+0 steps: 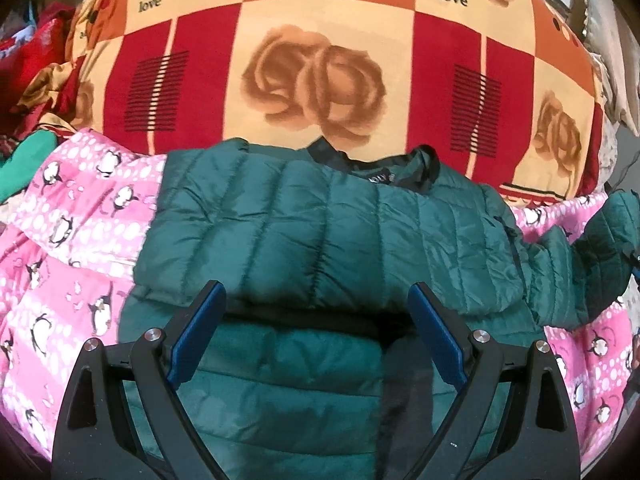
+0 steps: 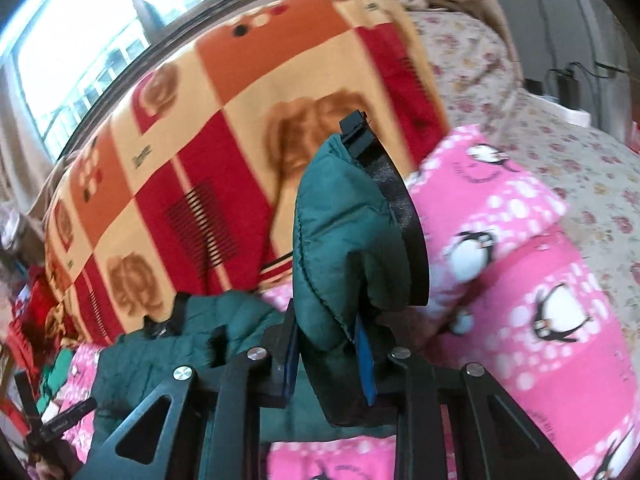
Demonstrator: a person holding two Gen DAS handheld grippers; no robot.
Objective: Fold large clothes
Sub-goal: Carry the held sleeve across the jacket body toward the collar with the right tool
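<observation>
Gripping a sleeve cuff [image 2: 340, 240] of the green quilted jacket [image 1: 320, 220], the right tongs [image 2: 332, 356] hold it raised; left tongs [image 1: 316, 312] stand open just above the jacket's body, spread on a pink penguin blanket [image 1: 72, 240].

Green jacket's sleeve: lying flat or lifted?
Lifted. The right gripper is shut on the sleeve, whose cuff stands up above the pink penguin blanket; the rest of the green jacket lies flat.

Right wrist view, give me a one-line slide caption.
Right gripper clamped on the green puffer jacket's sleeve cuff, lifted over the pink penguin blanket.
</observation>
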